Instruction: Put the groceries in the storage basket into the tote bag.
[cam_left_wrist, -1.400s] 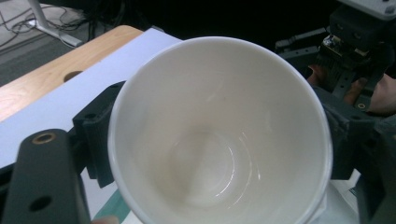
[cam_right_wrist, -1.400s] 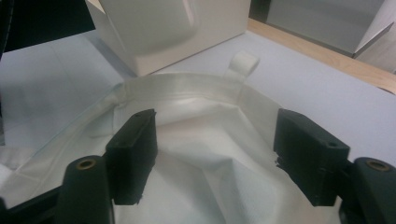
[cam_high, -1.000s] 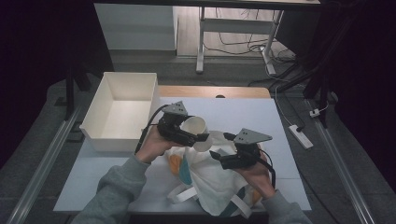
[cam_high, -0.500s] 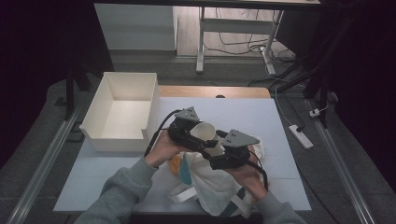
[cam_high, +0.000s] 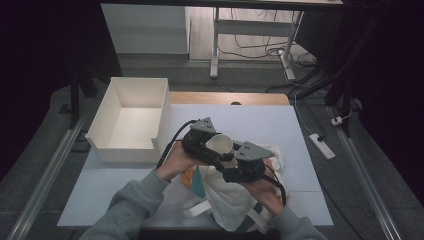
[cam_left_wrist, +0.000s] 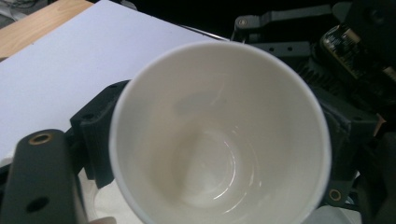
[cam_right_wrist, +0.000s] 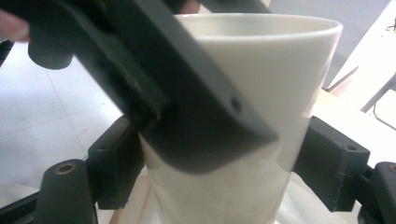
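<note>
- Your left tongs (cam_high: 216, 150) hold the white paper cup (cam_high: 220, 145) at the middle of the table (cam_high: 260, 120); in the left gripper view you look straight down into the empty cup (cam_left_wrist: 219, 135), with a black jaw against its wall at the left
- Your right tongs (cam_high: 231, 161) sit just beside the left ones, and in the right gripper view their two jaws stand on either side of the cup (cam_right_wrist: 280, 84), close to its wall; I cannot tell whether they press it or stand a little apart
- One jaw of your left tongs crosses the front of the cup in that right gripper view
- A white cloth bag (cam_high: 230, 200) lies on the table beneath both tongs
- A white open bin (cam_high: 131, 120) stands to the left of your left tongs, well apart from the cup
</note>
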